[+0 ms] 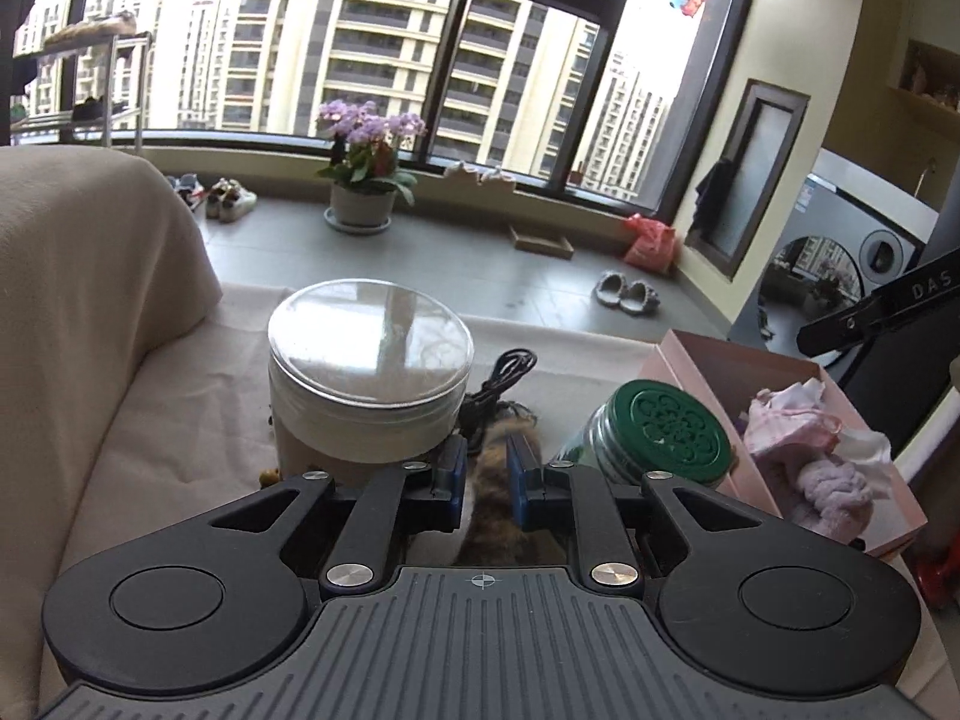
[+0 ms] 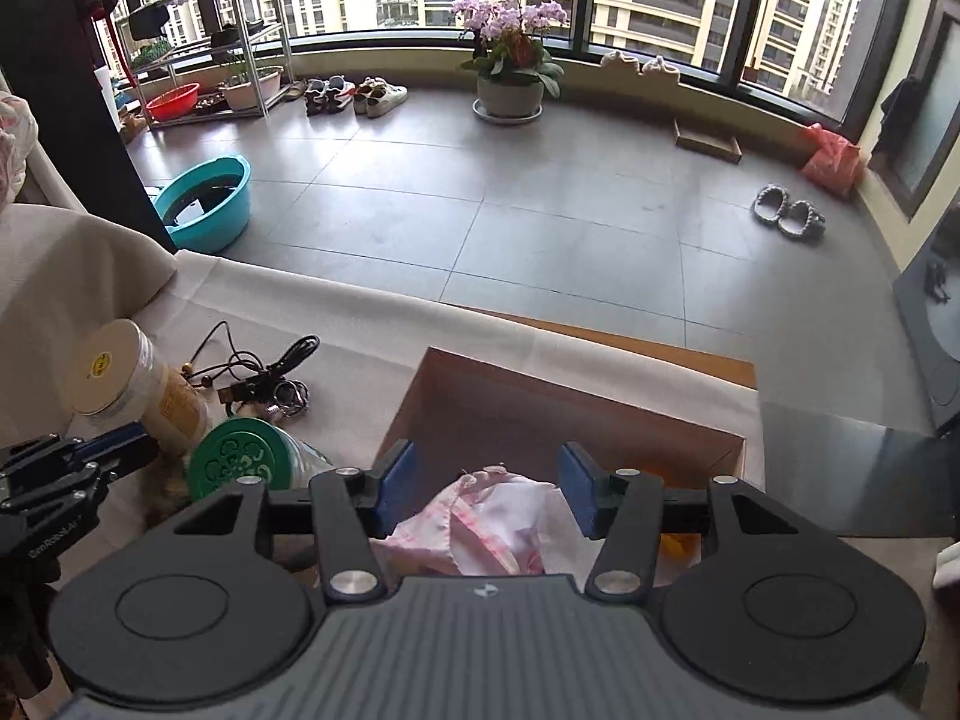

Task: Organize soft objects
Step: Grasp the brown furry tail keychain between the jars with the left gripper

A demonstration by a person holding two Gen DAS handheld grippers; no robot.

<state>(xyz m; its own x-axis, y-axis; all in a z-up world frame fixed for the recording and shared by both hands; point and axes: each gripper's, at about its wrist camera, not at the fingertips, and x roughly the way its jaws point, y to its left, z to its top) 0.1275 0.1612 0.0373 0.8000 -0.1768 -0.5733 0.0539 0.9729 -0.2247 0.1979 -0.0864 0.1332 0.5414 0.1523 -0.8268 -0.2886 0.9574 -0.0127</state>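
A brown furry soft thing (image 1: 489, 498) lies on the cloth-covered table between two jars. My left gripper (image 1: 486, 450) is shut on it, with both blue pads pressed into the fur. In the right wrist view the same left gripper (image 2: 135, 441) reaches in from the left edge, beside the fur (image 2: 165, 489). My right gripper (image 2: 489, 480) hangs open over the pink box (image 2: 540, 396), its pads well apart. A pink and white cloth (image 2: 498, 516) lies in the box beneath them, untouched. The left wrist view also shows that cloth (image 1: 792, 414) and a lilac fluffy item (image 1: 834, 489) in the box (image 1: 720, 360).
A wide jar with a clear lid (image 1: 369, 360) stands left of the fur and a green-lidded jar (image 1: 666, 426) right of it. A tangled black cable (image 2: 264, 372) lies behind them. A beige covered cushion (image 1: 78, 276) rises at the left. The table edge drops to a tiled floor.
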